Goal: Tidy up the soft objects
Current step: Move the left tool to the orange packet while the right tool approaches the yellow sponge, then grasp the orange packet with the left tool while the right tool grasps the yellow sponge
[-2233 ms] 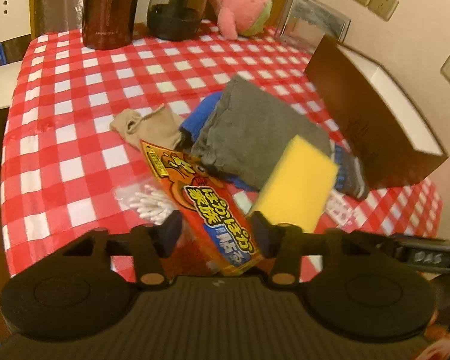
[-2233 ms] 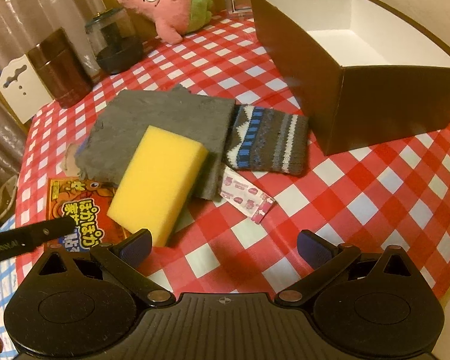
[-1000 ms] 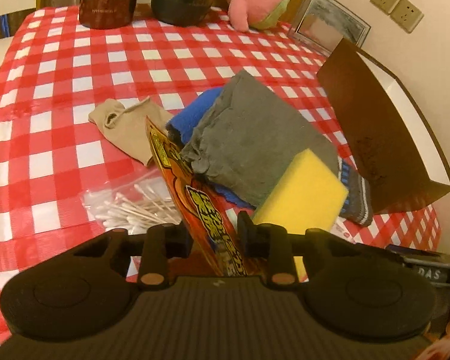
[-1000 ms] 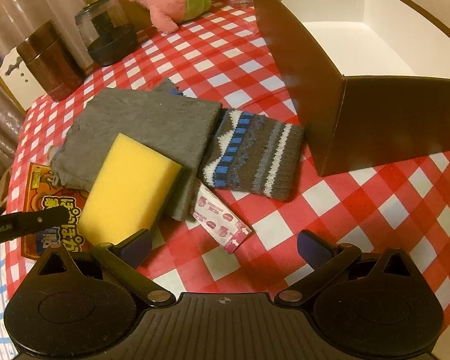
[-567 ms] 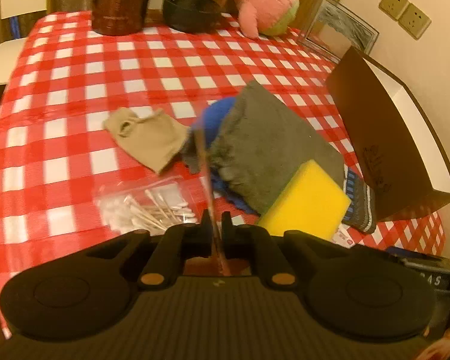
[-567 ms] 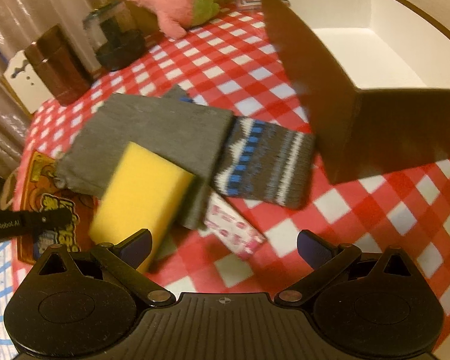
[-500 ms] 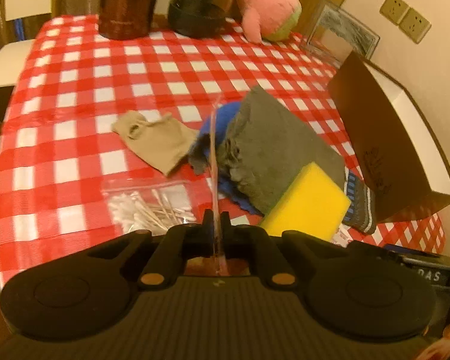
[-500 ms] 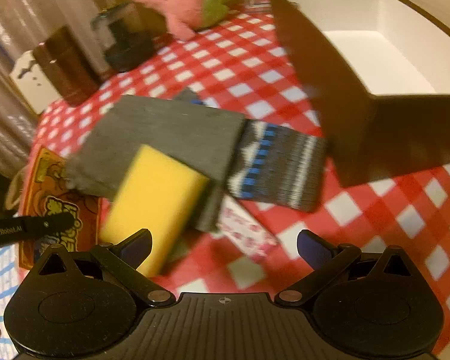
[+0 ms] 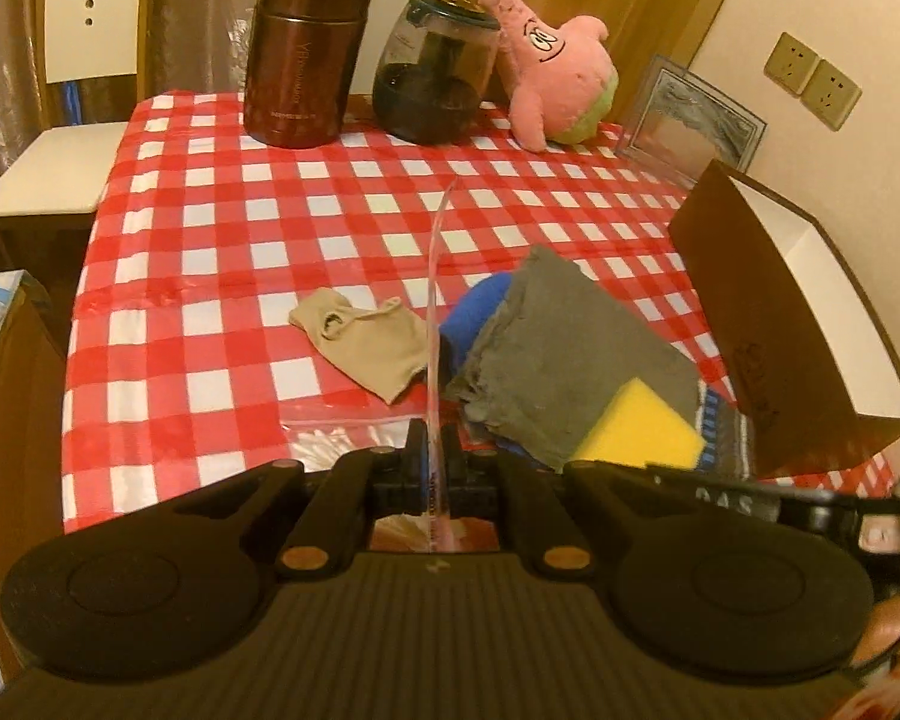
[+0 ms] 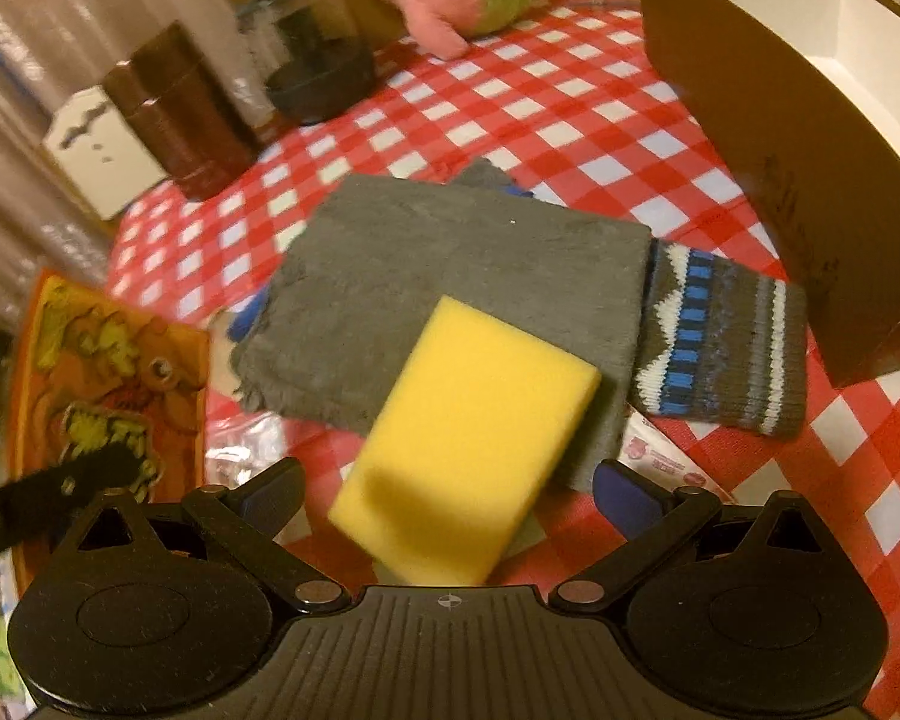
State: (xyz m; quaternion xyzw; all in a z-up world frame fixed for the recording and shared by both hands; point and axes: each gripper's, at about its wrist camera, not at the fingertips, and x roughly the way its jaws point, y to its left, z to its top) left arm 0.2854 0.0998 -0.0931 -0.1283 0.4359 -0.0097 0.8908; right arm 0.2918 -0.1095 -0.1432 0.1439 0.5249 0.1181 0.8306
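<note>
Where the red-and-white checked cloth covers the table (image 9: 222, 228), a brown canister (image 9: 306, 48), a dark glass jar (image 9: 435, 72) and a pink plush star (image 9: 555, 72) stand along its far edge, with a framed picture (image 9: 693, 120) leaning at the wall and a white chair (image 9: 60, 120) beside the table. An open brown box (image 10: 768, 120) with a white inside sits at the right. Near it lie a striped knit sock (image 10: 720, 336), a grey cloth (image 10: 450, 276) over something blue, and a yellow sponge (image 10: 468, 438) resting on the cloth. A beige sock (image 9: 366, 342) and a bag of cotton swabs (image 9: 342, 432) lie apart on the cloth.

The left gripper (image 9: 432, 450) has its jaws pressed together on an orange printed packet (image 10: 102, 372), held off the table and seen edge-on. The right gripper (image 10: 450, 492) has its jaws wide apart, holding nothing, with the sponge between them.
</note>
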